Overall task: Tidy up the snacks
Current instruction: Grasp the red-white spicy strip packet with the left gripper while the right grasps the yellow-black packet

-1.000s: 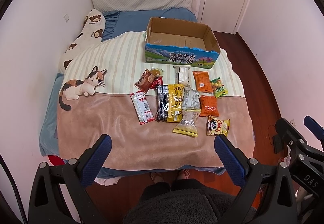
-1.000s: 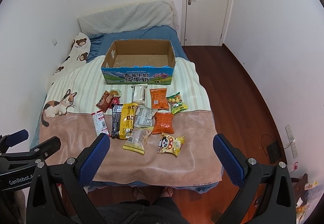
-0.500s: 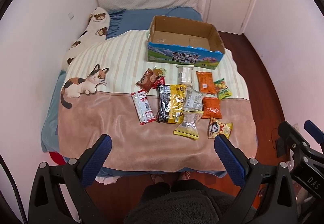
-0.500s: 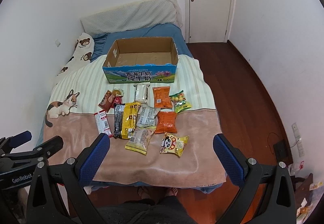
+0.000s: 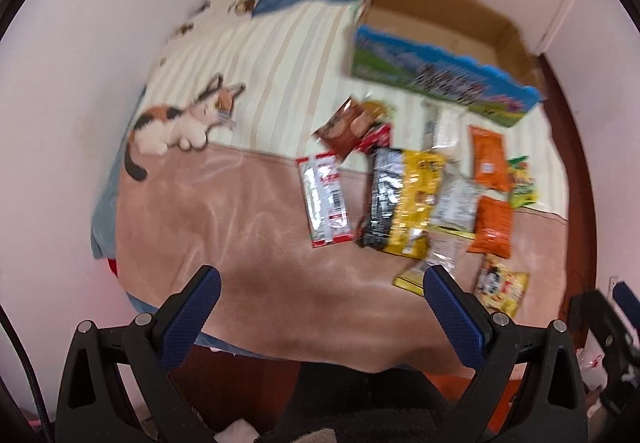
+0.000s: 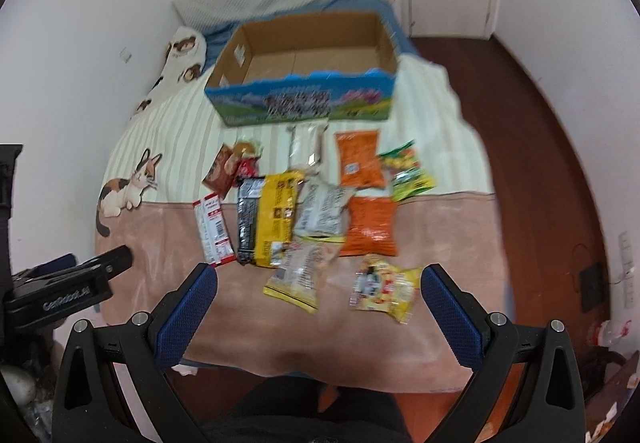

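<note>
Left wrist view shows me the bed with its striped cream and tan plush blanket [image 5: 248, 227], and I place everything from the open brown cardboard box with a blue and green printed front [image 5: 436, 59], which stands empty on the cream stripes toward the pillow end. A calico cat picture [image 5: 180, 119] lies well to the left of the box on the blanket. Just in front of the box I see the snacks spread in a loose cluster: a long black and yellow packet [image 6: 268, 219], with a narrow red and white packet [image 6: 214, 229] beside it on the left, two orange bags [image 6: 362, 159] one behind the other to its right, a small green and yellow bag [image 6: 408, 171] further right, and a yellow cartoon-printed bag [image 6: 382, 289] farthest from the box. Both views are blurred, so labels are unreadable. My left gripper [image 5: 318, 297] hangs over the tan near edge, fingers spread wide and holding nothing. My right gripper [image 6: 318, 295] is likewise spread and unloaded, above the nearest packets.
</note>
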Demonstrator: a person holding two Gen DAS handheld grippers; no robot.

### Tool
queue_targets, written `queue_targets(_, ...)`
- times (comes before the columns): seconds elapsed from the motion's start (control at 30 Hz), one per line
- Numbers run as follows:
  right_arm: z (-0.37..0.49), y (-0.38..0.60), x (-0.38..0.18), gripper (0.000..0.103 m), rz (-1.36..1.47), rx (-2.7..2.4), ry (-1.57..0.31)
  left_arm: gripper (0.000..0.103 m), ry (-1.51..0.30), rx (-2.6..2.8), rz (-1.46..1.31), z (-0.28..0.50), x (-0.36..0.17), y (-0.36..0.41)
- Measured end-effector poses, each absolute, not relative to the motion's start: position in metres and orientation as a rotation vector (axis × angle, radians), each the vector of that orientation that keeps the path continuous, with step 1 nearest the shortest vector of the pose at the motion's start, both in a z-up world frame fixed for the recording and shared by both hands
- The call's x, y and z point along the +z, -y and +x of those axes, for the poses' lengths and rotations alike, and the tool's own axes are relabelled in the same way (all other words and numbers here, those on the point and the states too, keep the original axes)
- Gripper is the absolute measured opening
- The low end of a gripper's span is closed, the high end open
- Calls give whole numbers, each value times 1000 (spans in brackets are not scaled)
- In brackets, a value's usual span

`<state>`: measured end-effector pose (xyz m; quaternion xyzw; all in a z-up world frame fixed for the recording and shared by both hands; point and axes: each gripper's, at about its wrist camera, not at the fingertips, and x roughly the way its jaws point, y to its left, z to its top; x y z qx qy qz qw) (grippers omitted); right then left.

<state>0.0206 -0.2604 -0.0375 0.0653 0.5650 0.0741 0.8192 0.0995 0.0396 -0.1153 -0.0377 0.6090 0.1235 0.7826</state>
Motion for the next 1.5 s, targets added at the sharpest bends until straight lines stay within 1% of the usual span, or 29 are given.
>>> queue_targets(0.27,86,212,-148,103,188,156,-1417,103,-1519,250,-259,172,-226,-98)
queue_targets(0.37,104,198,-177,103,219,158,-1467,100,-1579,231,-328,196,-272,-117)
queue_targets(0.43,119,185,-198,103,223,147,-1498,92,-1624,209,-354,207,-300,-123)
queue_targets(0.47,123,182,-203,103,230,142,-1514,90,-1647,192,-365,212,-314,-124)
queue_targets(0.53,135,175,-219,103,245,122,-1540,80,-1676,164,-371,218,-333,-123)
queue_targets(0.6,147,166,-232,103,256,105,-1556,76,-1698,131,-355,221,-348,-118)
queue_targets(0.67,156,164,-242,103,261,64,-1573,74,-1683,107,-309,222,-351,-112)
queue_targets(0.73,162,166,-249,103,281,29,-1589,63,-1658,82,-250,222,-349,-107)
queue_targets(0.83,168,160,-254,103,291,24,-1599,54,-1644,27,-148,219,-340,-98)
queue_targets(0.97,174,138,-265,103,287,65,-1609,53,-1625,-20,4,210,-326,-95)
queue_targets(1.03,175,121,-277,103,274,89,-1627,54,-1634,-31,8,208,-324,-102)
queue_targets(1.13,178,99,-302,103,228,117,-1675,56,-1675,-46,-181,204,-330,-122)
queue_targets(1.23,178,89,-320,102,215,108,-1700,56,-1656,-13,-304,201,-325,-132)
queue_targets(1.27,179,86,-325,99,207,93,-1704,55,-1650,1,-317,199,-323,-133)
queue_targets(1.3,179,84,-327,91,204,87,-1703,51,-1645,13,-314,197,-322,-133)
queue_targets(1.33,178,82,-328,89,204,81,-1697,50,-1638,24,-306,193,-321,-134)
queue_targets(1.5,173,78,-324,87,188,88,-1683,45,-1619,59,-281,175,-292,-126)
